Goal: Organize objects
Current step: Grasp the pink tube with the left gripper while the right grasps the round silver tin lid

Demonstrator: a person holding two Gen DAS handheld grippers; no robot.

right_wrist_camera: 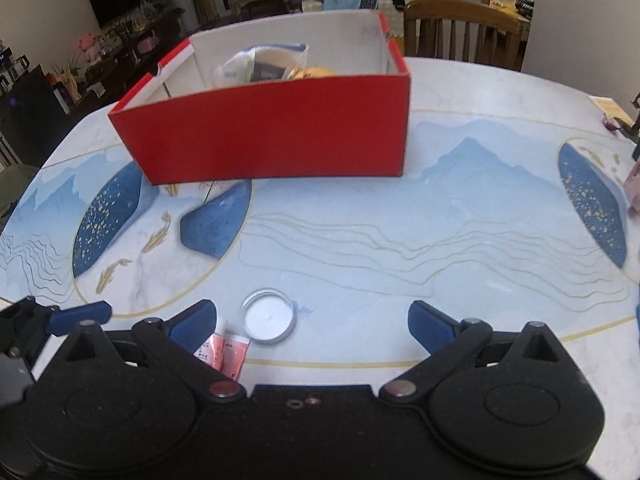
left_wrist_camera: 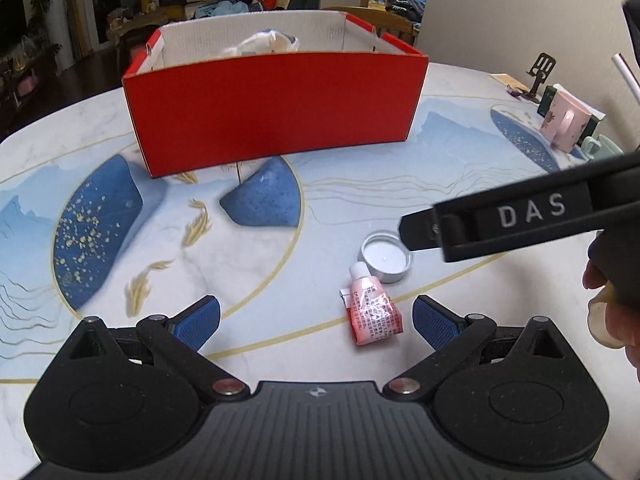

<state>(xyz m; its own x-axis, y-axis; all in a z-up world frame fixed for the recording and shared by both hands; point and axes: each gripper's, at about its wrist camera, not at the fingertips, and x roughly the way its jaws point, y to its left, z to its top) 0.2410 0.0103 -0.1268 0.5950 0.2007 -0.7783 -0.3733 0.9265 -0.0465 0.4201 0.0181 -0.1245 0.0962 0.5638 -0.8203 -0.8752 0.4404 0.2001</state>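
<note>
A small pink tube [left_wrist_camera: 373,312] lies on the table beside a round silver tin lid [left_wrist_camera: 386,255]. My left gripper [left_wrist_camera: 316,322] is open and empty, with the tube just inside its right finger. My right gripper [right_wrist_camera: 312,320] is open and empty, with the tin lid [right_wrist_camera: 269,316] between its fingers and the pink tube [right_wrist_camera: 224,354] under its left finger. The right gripper's body [left_wrist_camera: 520,216] reaches in from the right in the left wrist view, its tip beside the lid. An open red box [left_wrist_camera: 276,108] with several items inside stands further back; it also shows in the right wrist view [right_wrist_camera: 272,128].
The table [left_wrist_camera: 360,188] has a blue and white patterned top. A pink carton [left_wrist_camera: 564,122], a mug and a small stand sit at its far right edge by the wall. A wooden chair [right_wrist_camera: 460,32] stands behind the table.
</note>
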